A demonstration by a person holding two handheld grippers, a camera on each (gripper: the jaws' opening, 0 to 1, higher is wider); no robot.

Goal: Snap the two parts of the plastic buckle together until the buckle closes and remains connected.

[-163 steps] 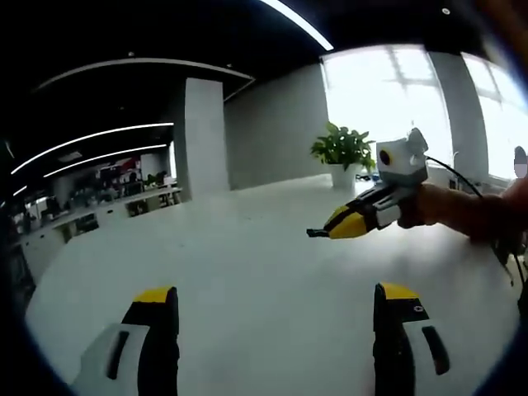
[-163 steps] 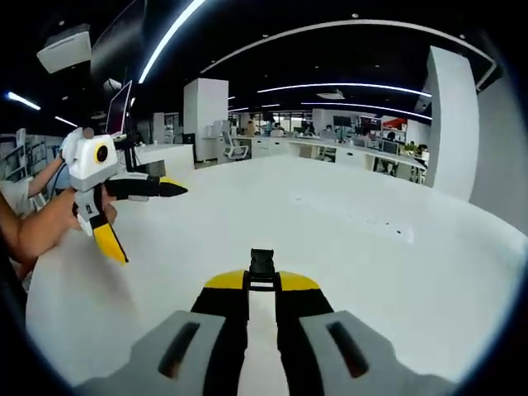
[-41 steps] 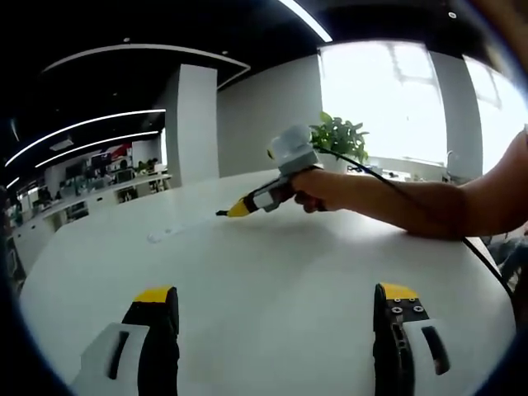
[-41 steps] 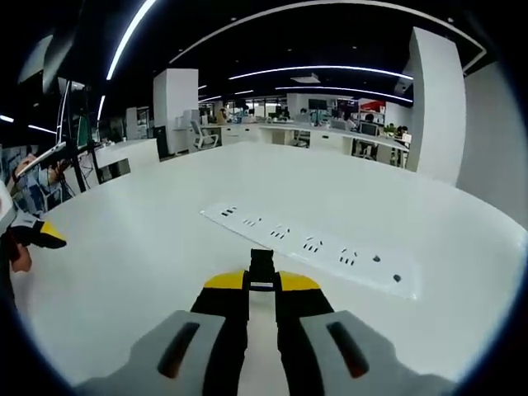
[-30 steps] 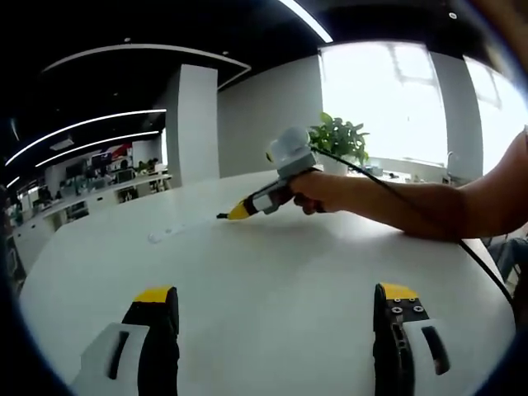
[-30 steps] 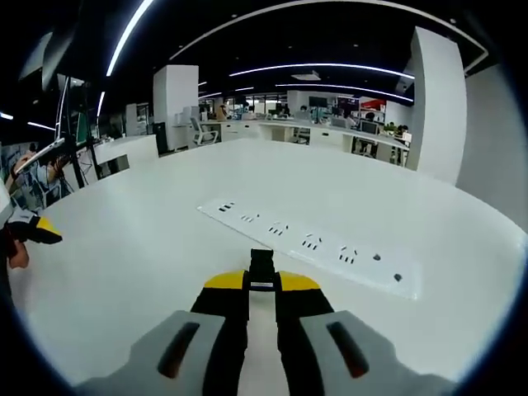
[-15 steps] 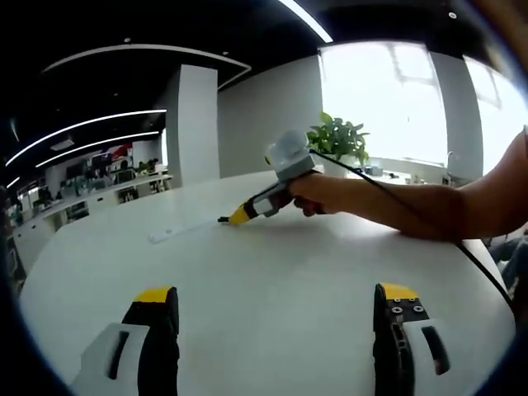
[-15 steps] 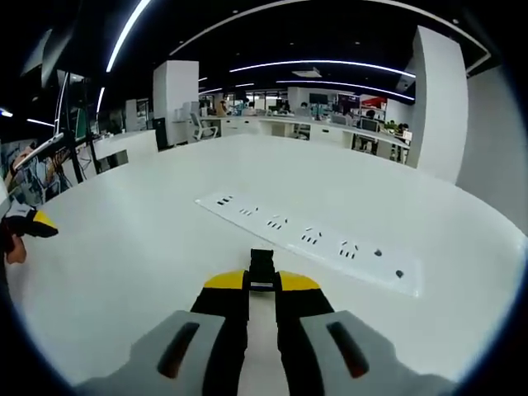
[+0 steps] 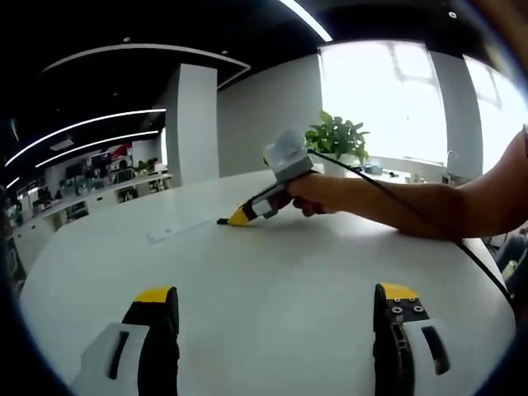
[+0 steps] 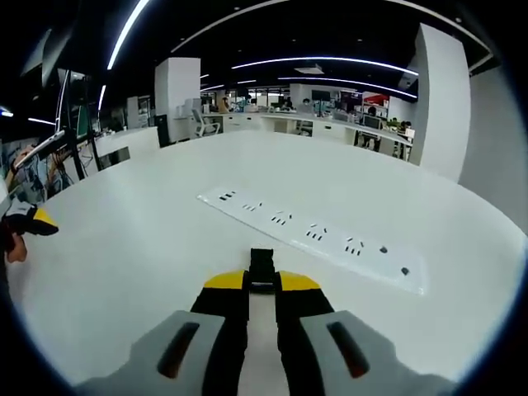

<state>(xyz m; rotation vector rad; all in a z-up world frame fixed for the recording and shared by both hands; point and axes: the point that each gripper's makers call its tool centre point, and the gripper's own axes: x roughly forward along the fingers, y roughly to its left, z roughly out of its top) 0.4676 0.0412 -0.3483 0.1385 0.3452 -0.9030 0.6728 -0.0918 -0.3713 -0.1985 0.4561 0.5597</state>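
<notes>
My right gripper point(image 10: 262, 285) pinches one black buckle part point(image 10: 261, 266) above the white bench point(image 10: 165, 264); left gripper point(image 9: 276, 318) gapes wide, holding nothing. Risk: that small piece twisting or slipping out before mating.

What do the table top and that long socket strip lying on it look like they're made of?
Table: probably laminate or painted board, smooth matte white with soft reflections. Socket strip: likely moulded white plastic, flat with dark slot holes. Neither is certain from looks alone.
</notes>
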